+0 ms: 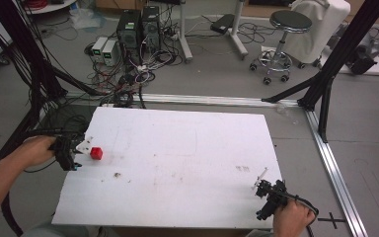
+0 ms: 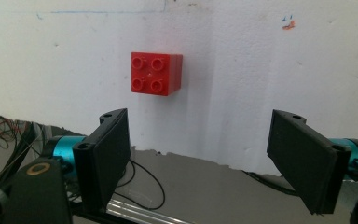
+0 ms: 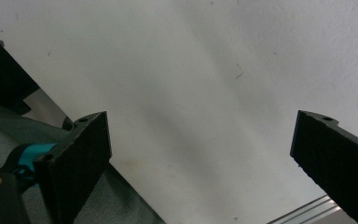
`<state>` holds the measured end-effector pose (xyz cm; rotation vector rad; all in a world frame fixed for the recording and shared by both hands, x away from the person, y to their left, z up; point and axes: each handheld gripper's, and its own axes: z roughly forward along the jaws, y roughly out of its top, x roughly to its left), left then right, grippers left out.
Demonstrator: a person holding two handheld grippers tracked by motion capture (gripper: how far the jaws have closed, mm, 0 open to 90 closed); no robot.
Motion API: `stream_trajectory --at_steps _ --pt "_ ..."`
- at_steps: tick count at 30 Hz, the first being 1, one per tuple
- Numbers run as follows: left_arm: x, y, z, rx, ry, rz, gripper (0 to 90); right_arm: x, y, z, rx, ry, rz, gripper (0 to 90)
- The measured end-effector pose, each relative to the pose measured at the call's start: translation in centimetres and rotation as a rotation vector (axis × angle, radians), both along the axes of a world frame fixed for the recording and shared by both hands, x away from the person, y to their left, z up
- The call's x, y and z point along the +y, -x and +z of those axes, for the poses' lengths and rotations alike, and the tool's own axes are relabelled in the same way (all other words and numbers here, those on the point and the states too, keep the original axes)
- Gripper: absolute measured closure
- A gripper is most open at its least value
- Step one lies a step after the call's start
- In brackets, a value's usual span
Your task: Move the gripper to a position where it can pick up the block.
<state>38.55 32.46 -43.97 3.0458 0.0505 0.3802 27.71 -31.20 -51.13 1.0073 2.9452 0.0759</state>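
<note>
A small red brick with studs on top lies near the left edge of the white board. My left gripper sits just left of it at the board's edge, held by a hand. In the left gripper view the red brick lies ahead of the wide-apart jaws, untouched, and the left gripper is open. My right gripper rests at the board's front right corner, in a hand. The right gripper view shows this right gripper open over bare white board, nothing between its jaws.
Black frame legs stand at the right and far left. Computers, tangled cables and a stool are on the floor beyond the board. An aluminium rail runs along the right side. Small dark specks mark the board.
</note>
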Motion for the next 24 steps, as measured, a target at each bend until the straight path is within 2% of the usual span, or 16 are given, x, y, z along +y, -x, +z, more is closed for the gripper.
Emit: stream_trajectory --at_steps 13,15,16,18,21,24 --pt "-1.1 -3.2 0.7 0.042 -0.037 -0.028 21.7 -0.1 -0.1 -0.1 0.004 0.003 0.000 4.4" --pt "-1.3 -3.4 0.6 0.043 -0.036 -0.035 21.7 -0.1 0.0 -0.1 -0.003 0.003 -0.003 4.4" --pt "-1.7 -3.8 0.6 0.050 -0.052 -0.056 21.7 -0.1 0.0 0.0 0.001 0.002 -0.002 4.4" --pt "-1.9 -4.1 0.4 0.050 -0.056 -0.069 21.7 -0.1 0.1 -0.1 0.000 -0.001 0.000 4.4" --pt "-2.1 -4.3 0.2 0.048 -0.058 -0.076 21.7 -0.2 0.0 0.0 -0.001 0.003 0.005 4.4" --pt "-2.4 -5.0 -0.3 0.071 -0.069 -0.081 21.7 -0.2 0.1 -0.1 0.003 0.001 -0.002 4.4"
